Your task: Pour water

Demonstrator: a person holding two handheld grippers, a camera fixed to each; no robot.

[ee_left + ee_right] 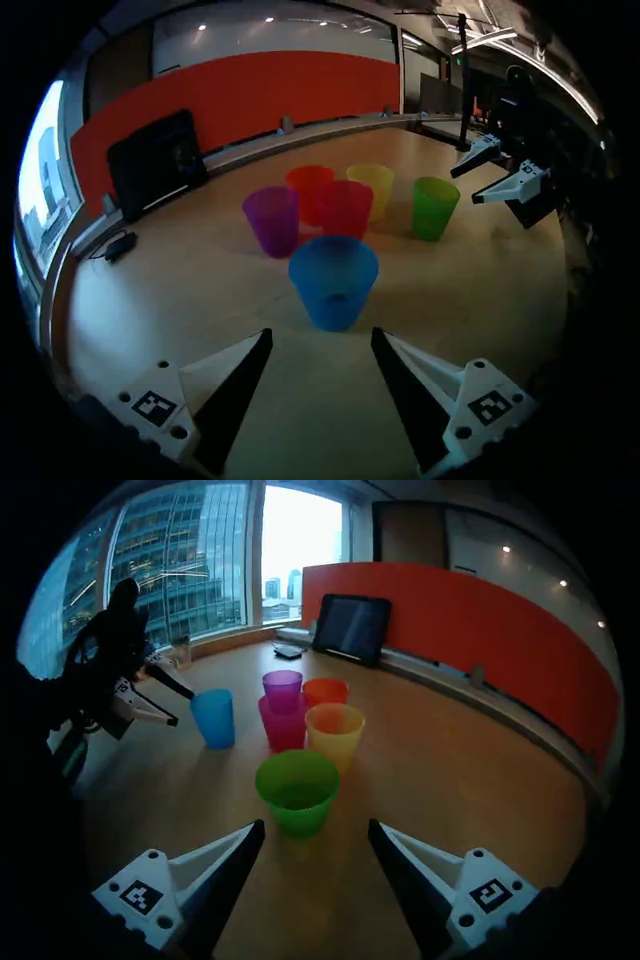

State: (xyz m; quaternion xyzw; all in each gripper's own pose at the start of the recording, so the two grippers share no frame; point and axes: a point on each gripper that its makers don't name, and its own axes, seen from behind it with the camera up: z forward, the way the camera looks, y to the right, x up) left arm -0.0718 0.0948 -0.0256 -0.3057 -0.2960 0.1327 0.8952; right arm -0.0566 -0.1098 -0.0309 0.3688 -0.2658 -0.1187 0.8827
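Left tool (322, 336): fingers wide apart, nothing held. The blue cup (334, 280) stands upright on the wooden surface (480, 280), just ahead of the fingertips and centred on the gap, not gripped. In the right gripper view this tool (182, 708) sits just beside the blue cup (214, 716); contact cannot be told.

Right tool (316, 826): fingers wide apart, nothing held. The green cup (298, 788) stands upright just ahead of the fingertips, centred on the gap. In the left gripper view this tool (496, 172) is near the green cup (434, 206), apart from it.

Purple cup (272, 218), orange cup (308, 180), red cup (344, 206) and yellow cup (372, 184) stand upright in a tight group between the blue and green ones. Whether any cup holds water cannot be told.
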